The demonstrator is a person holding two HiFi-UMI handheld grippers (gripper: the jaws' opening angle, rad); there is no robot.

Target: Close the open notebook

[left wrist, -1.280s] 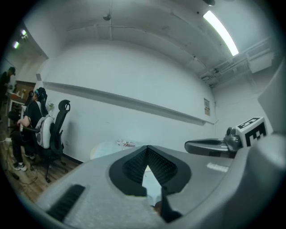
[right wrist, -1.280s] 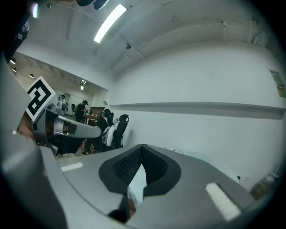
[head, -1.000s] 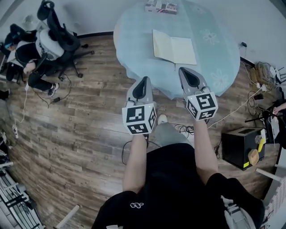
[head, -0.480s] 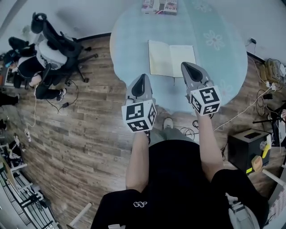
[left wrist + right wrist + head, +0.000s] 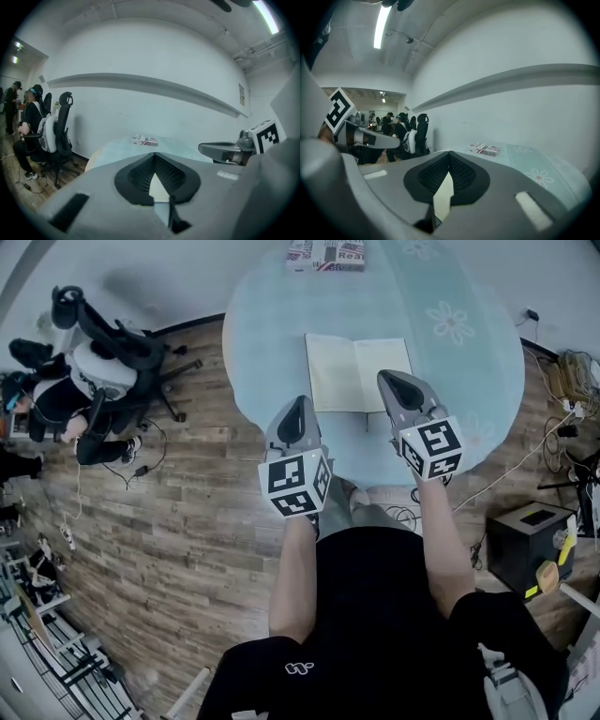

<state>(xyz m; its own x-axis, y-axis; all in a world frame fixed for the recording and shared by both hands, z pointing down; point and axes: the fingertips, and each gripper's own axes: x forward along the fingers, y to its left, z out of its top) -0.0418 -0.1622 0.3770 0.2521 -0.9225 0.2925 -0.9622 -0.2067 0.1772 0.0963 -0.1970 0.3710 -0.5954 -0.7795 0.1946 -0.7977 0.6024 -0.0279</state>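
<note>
1. The open notebook (image 5: pixel 358 371) lies flat, pages up, at the upper middle of the head view. It rests on the round tabletop (image 5: pixel 267 329), which is covered by a pale blue flowered cloth. A printed box (image 5: pixel 326 253) sits well apart from it at the far rim.
2. My left hand-held gripper (image 5: pixel 299 407) has its jaws together with nothing held. It sits at the tabletop's near edge, just lower left of the notebook.
3. My right hand-held gripper (image 5: pixel 395 382) is likewise closed and empty. Its tip overlaps the notebook's lower right corner in the head view, and I cannot tell whether it touches.
4. Handling, as I judge it: the notebook looks thin and light. Its cover is probably fairly stiff, while the cream leaves are soft and easily creased. On the smooth cloth the whole book may slide or drag the fabric when pushed sideways.
5. Where to take hold, as I judge it: the outer edge of one cover, left or right, away from the spine. A closed tip slipped under that edge could lift cover and leaves together and fold them over.
6. The other hand-held gripper could press lightly on the opposite half to keep the book from skating.
</note>
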